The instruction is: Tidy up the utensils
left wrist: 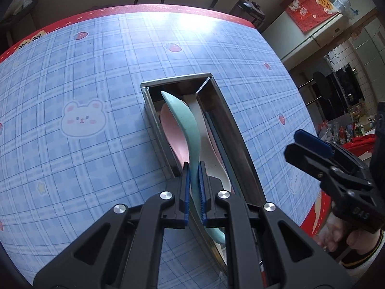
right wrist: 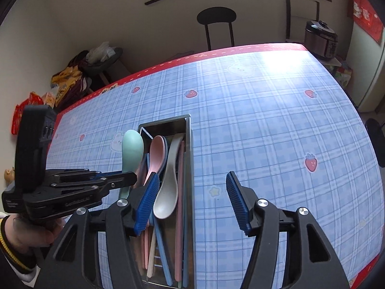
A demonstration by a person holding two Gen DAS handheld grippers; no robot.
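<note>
Left gripper (right wrist: pixel 131 179) grips teal spoon (right wrist: pixel 131 149) beside metal tray (right wrist: pixel 189 159)

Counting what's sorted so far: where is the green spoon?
The green spoon is clamped in the left gripper, hanging over the metal tray, above the pink spoon.

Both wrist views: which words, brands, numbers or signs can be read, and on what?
"DAS": embossed on the right tool body.
White print on the left tool body: too blurred to read.
Characters on the tablecloth red border: illegible.
Red wall hanging: yellow characters, unreadable.
</note>
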